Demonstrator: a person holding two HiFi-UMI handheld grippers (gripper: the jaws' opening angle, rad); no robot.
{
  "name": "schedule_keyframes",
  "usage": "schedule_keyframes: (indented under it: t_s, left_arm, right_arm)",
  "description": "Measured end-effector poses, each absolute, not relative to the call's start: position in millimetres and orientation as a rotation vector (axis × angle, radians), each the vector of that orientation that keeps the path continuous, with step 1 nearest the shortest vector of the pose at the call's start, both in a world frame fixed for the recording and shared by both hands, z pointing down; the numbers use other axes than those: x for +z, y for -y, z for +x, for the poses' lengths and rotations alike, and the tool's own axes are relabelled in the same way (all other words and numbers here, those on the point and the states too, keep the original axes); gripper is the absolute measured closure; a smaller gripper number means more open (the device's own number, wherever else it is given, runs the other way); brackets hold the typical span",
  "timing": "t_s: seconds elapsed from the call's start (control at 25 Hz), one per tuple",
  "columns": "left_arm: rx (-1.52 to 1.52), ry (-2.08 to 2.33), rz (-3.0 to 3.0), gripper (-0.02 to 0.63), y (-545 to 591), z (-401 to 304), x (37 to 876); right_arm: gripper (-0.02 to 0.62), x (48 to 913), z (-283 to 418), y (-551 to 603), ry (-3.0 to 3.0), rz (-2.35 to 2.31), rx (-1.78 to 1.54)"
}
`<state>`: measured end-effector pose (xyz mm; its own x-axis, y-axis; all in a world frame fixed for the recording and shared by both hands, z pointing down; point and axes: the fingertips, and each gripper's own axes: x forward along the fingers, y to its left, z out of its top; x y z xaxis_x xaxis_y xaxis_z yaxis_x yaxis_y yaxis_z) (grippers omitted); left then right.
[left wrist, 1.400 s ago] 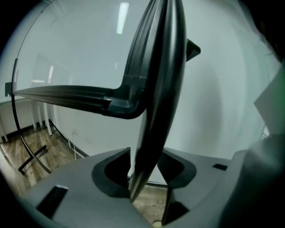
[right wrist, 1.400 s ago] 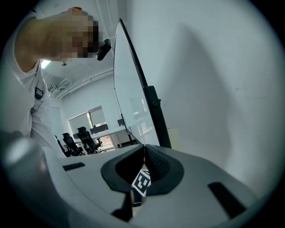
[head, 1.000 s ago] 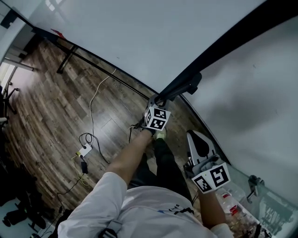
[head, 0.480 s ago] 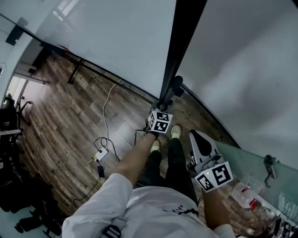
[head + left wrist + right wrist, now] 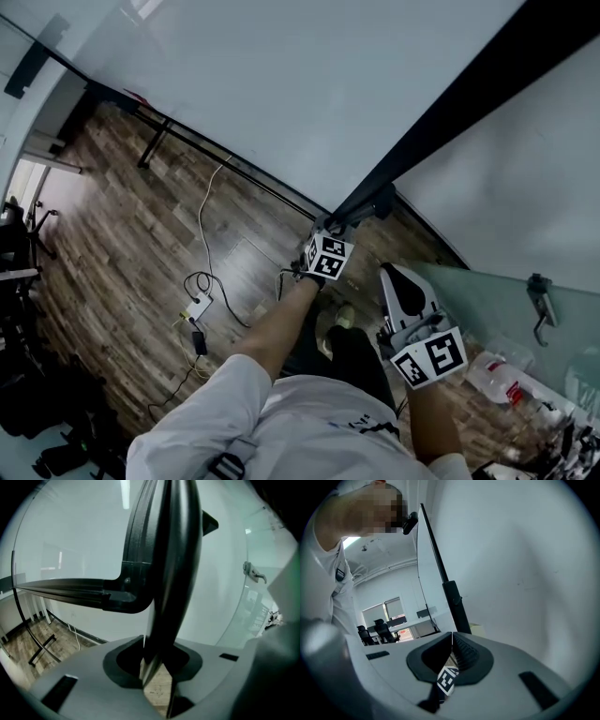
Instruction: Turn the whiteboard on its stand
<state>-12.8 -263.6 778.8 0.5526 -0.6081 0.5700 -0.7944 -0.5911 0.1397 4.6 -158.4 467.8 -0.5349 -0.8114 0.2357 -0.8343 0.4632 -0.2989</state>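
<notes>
The whiteboard (image 5: pixel 281 84) fills the top of the head view, tilted, with its black frame edge (image 5: pixel 450 103) running down to the left. My left gripper (image 5: pixel 328 230) is clamped on the lower end of that edge. In the left gripper view the black frame (image 5: pixel 176 573) passes between the jaws (image 5: pixel 157 667), which are easing open while still on it. My right gripper (image 5: pixel 387 272) hangs beside the board, lower right, touching nothing. Its jaws (image 5: pixel 452 641) are shut and empty, with the board's dark edge (image 5: pixel 450 602) ahead.
Wooden floor lies below, with a white cable and power strip (image 5: pixel 197 305). The stand's black leg (image 5: pixel 150 141) is at the upper left. A glass partition with a metal handle (image 5: pixel 539 305) and a plastic bottle (image 5: pixel 497 380) are at the right. Office chairs (image 5: pixel 14 244) stand far left.
The black frame edge swung from slanted to nearly upright, then back to slanted. My left gripper stayed on it. The right gripper barely moved.
</notes>
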Motion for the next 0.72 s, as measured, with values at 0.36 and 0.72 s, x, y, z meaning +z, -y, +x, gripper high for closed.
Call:
schedule_keyframes:
  t_s: [0.36,0.72]
  left_arm:
    - [0.641,1.196,2.397,0.503,201,29,766]
    - [0.686,1.107,2.397,0.503,124,63,779]
  right_arm:
    - [0.581,464,57,79,2.644,1.413,0.612]
    - [0.581,468,83,15,2.671,1.383,0.609]
